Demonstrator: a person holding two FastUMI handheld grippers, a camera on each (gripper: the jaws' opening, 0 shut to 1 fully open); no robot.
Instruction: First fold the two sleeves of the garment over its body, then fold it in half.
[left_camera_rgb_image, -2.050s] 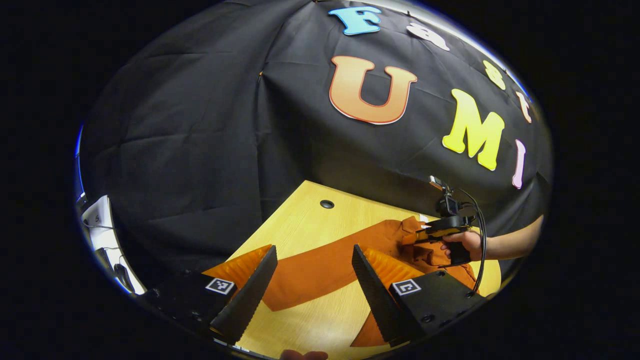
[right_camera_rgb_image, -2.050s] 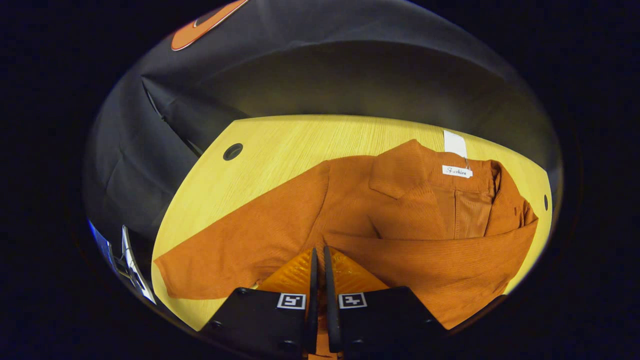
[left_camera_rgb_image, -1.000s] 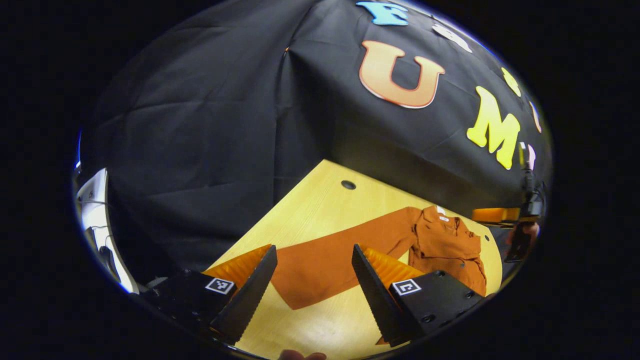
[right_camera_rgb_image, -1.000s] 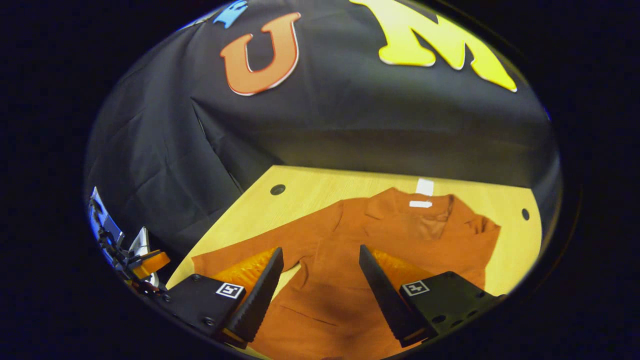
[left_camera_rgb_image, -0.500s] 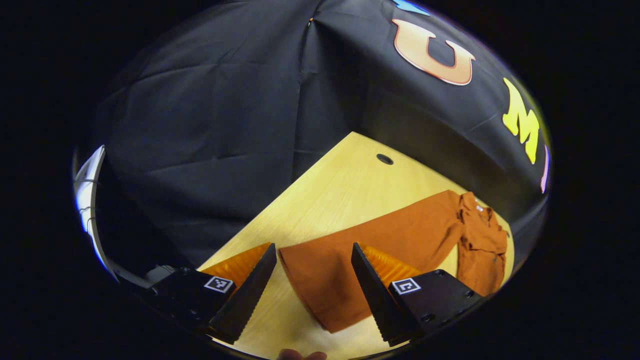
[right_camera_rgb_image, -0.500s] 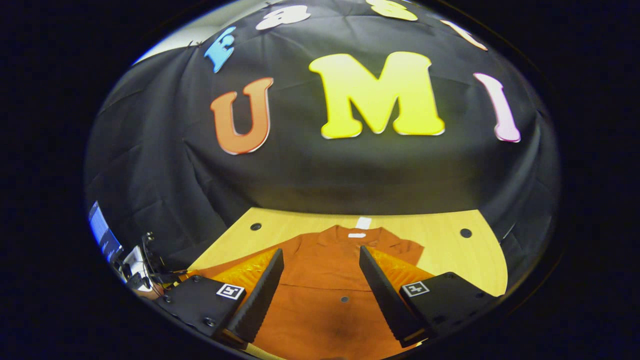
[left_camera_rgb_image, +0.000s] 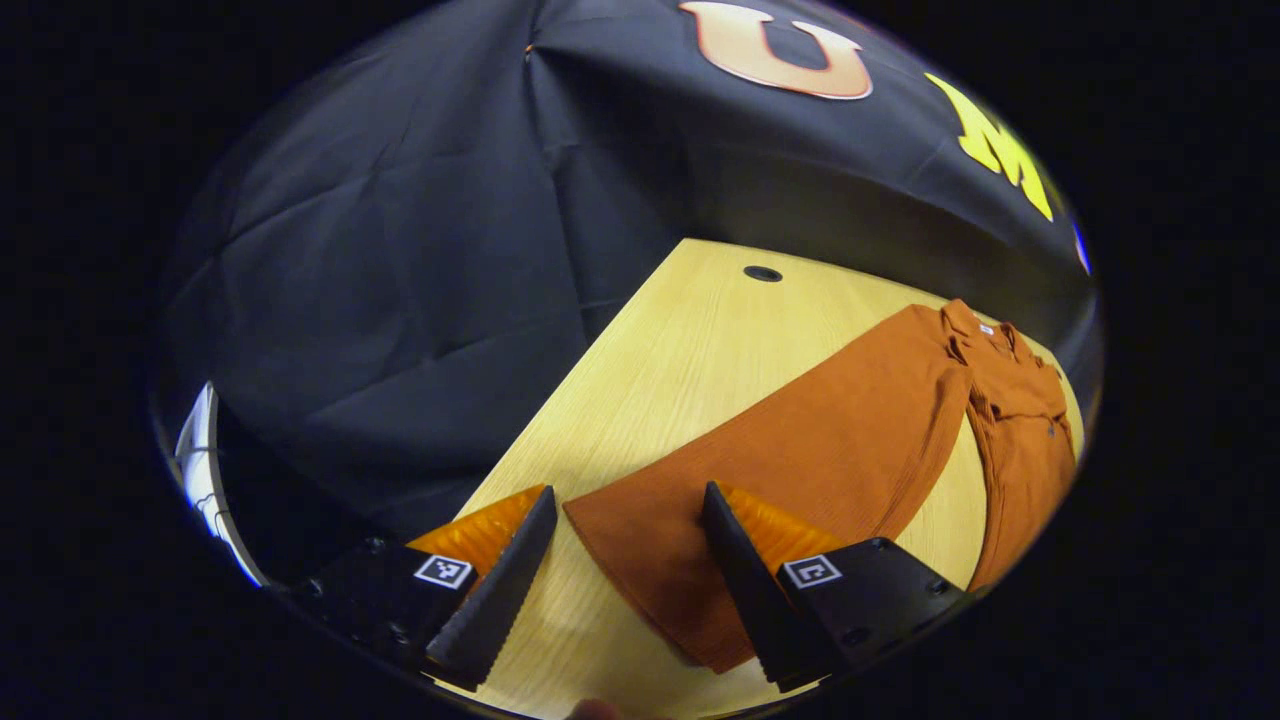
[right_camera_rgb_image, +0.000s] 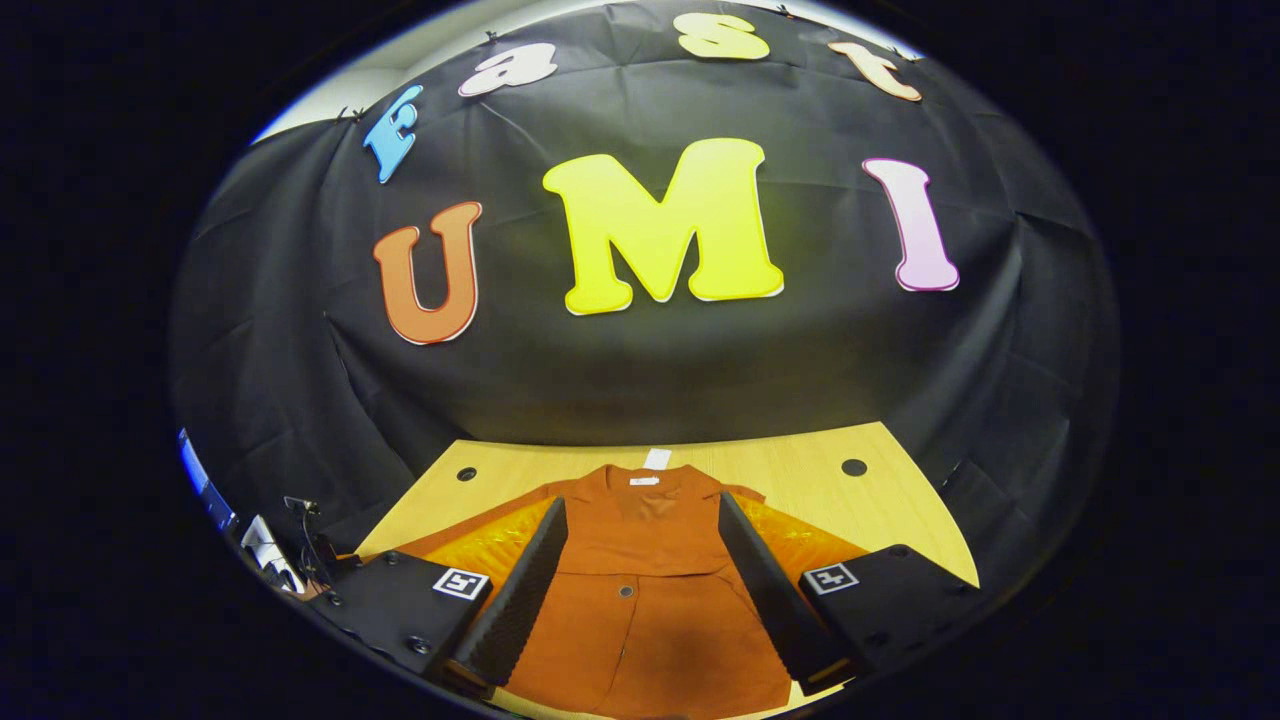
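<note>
In the left gripper view your left gripper (left_camera_rgb_image: 620, 560) hangs jaws apart over the cuff of the sleeve (left_camera_rgb_image: 800, 460), stretched flat on the table (left_camera_rgb_image: 660, 370). In the right gripper view your right gripper (right_camera_rgb_image: 640, 590), jaws apart, frames the garment (right_camera_rgb_image: 640, 600) lying on that table.

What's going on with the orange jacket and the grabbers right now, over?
Both hand-held grippers open, left low over the sleeve cuff, right above the jacket body. Sleeve flat on table, unfolded. No obstruction seen.

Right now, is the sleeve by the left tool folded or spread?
Spread. The sleeve lies flat on the table, stretched away from the body.
</note>
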